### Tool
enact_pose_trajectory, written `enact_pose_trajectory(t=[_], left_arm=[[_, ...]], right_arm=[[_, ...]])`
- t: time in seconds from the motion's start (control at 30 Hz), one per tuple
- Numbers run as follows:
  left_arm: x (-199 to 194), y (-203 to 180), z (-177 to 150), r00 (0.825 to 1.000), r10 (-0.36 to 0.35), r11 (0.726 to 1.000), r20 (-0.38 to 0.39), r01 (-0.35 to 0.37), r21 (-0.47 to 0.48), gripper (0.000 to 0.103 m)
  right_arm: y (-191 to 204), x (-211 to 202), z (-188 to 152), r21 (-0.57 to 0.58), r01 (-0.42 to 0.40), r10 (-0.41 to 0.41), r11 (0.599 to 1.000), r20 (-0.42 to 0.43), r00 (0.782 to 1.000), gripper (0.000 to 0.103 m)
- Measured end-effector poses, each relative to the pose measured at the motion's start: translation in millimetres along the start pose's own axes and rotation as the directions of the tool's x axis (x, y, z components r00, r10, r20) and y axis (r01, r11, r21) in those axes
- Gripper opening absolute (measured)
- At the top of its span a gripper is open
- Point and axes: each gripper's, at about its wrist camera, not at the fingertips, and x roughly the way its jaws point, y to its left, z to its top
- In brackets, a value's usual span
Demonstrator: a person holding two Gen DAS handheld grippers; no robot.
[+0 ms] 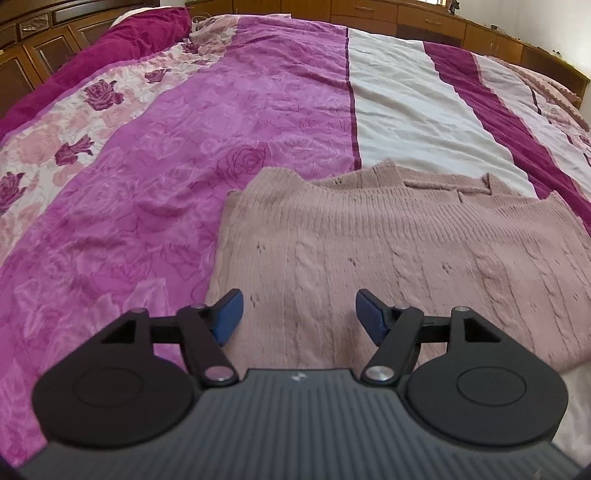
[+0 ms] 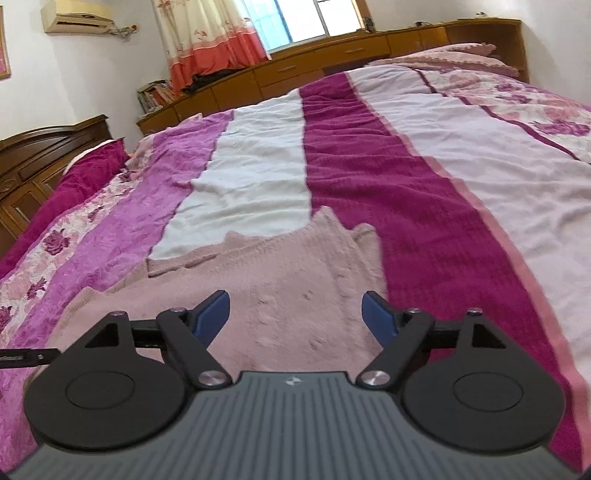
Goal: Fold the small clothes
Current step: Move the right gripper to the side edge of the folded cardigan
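A dusty-pink cable-knit sweater point(image 1: 388, 236) lies folded flat on the bed, its ribbed upper edge toward the far side. My left gripper point(image 1: 297, 314) hovers over the sweater's near left part, blue pads wide apart with nothing between them. In the right wrist view the same sweater point(image 2: 280, 280) spreads below my right gripper point(image 2: 295, 314), whose blue pads also stand wide apart and hold nothing. The sweater's far corner points up toward the white stripe of the bedspread.
The bedspread point(image 1: 258, 122) has magenta, white, purple and floral stripes. A dark red pillow point(image 1: 92, 55) lies at the far left. Wooden cabinets point(image 2: 332, 59) line the wall beyond the bed, with a curtained window point(image 2: 258, 22) and an air conditioner point(image 2: 79, 16) above.
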Motion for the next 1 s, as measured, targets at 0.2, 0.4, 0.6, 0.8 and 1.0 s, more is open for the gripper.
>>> enact_pose_trajectory(t=[0.2,0.4,0.6,0.8,1.0], left_arm=[[-13.5,-10.1,-9.5,1.0,-0.002,1.0,-0.027,0.002,0.006,0.069],[-18.4,-19.2,-20.9,0.998,-0.005,1.0,-0.057,0.006,0.018,0.069],[-19.1,-21.2,-29.7,0.996,-0.003,1.0,-0.089,0.001,-0.014,0.069],[-20.0,-25.1,-33.1,0.994,0.0,1.0,-0.106,0.0,-0.004,0.069],[-18.4,-30.2,-34.6,0.993,0.003,1.0,-0.122,-0.002,0.009,0.069]], right_arm=[[-16.0,-9.9,-4.4,0.029,0.057,-0.056,0.998,-0.034,0.998,0.084],[-27.3,-11.8,-9.2,0.054,0.093,-0.09,0.994,-0.062,0.994,0.084],[-34.2,-5.0,-15.2,0.076,0.094,-0.086,0.993,-0.105,0.991,0.084],[-37.4,8.1,-22.7,0.102,0.077,-0.061,0.992,-0.15,0.987,0.084],[-45.0,17.2,-23.9,0.127,0.029,-0.008,0.991,-0.165,0.986,0.084]])
